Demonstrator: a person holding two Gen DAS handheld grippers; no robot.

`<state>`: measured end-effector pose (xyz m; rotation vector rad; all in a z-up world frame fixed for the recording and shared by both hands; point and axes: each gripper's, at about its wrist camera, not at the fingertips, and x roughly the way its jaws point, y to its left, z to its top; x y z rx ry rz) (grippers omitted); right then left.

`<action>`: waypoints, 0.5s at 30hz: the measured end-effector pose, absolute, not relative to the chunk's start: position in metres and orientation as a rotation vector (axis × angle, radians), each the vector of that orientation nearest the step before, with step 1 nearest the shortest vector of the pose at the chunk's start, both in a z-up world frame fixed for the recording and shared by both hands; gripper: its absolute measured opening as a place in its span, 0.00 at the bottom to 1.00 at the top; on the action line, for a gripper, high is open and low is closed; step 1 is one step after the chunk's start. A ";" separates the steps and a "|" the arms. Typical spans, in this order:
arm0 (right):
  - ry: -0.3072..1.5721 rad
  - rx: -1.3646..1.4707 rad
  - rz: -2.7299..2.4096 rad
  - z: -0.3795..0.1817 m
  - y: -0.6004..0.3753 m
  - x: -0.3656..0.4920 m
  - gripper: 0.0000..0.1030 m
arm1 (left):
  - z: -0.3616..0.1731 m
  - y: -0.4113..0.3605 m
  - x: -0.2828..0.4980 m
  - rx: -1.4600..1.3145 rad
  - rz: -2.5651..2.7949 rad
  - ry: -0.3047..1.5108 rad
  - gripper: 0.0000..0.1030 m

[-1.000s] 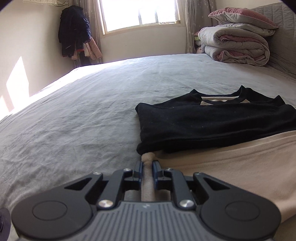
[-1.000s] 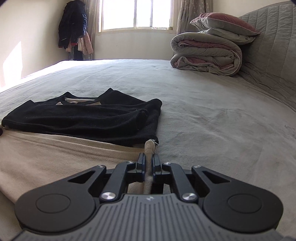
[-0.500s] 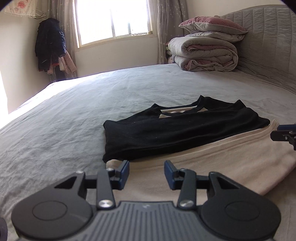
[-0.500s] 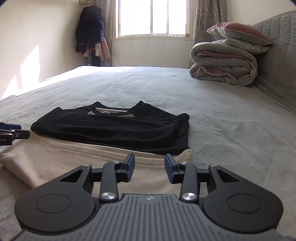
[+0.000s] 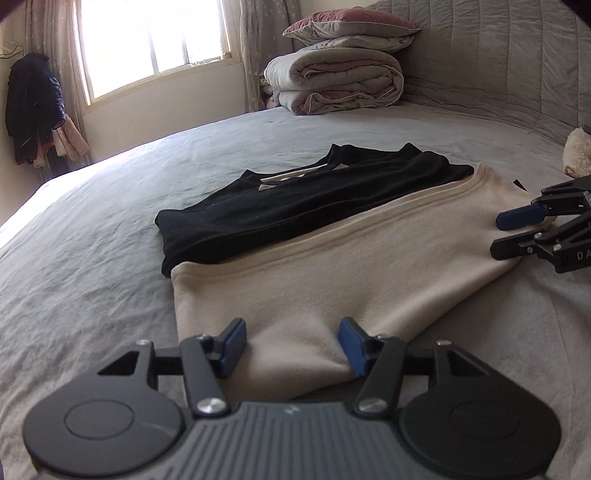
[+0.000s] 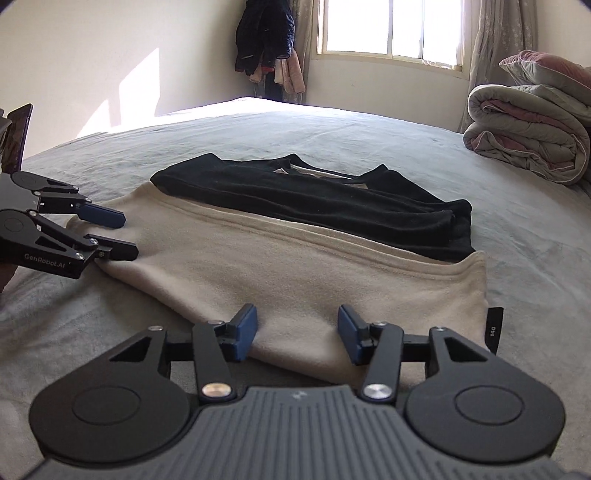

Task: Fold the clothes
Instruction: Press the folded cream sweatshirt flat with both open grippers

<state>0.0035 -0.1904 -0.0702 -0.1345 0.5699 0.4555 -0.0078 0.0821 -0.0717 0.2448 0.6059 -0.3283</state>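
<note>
Two grippers are working low over a grey bed, each at one near corner of a folded garment. Nearest the left wrist camera, the left gripper is spreading its blue-padded fingers, with the beige fabric's near corner bulging up between them but not pinched. In the right wrist view, the right gripper is likewise opening its fingers, the garment's folded near edge lying between the pads, unclamped. A small black tag is sticking out beside the garment's right edge.

Beyond the fingers, the beige garment is lying flat across the bed, its far hem running as a straight ridge. A black garment is resting folded on the far part of the beige one, its collar facing the window. Around both, the sheet is stretching bare to the left and far ahead, giving open room on those sides. Farther right, a rolled quilt topped by a pillow is sitting against the padded headboard. In the far corner, dark coats are hanging by the wall.
</note>
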 end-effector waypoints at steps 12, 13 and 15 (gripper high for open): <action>0.594 0.022 0.452 -0.060 -0.226 -0.003 0.53 | -0.054 0.098 -0.002 0.042 -0.372 0.621 0.59; 0.590 0.028 0.443 -0.058 -0.225 -0.002 0.53 | -0.051 0.094 0.001 0.034 -0.376 0.613 0.59; 0.582 0.036 0.429 -0.054 -0.221 0.001 0.53 | -0.049 0.085 0.005 0.045 -0.383 0.602 0.62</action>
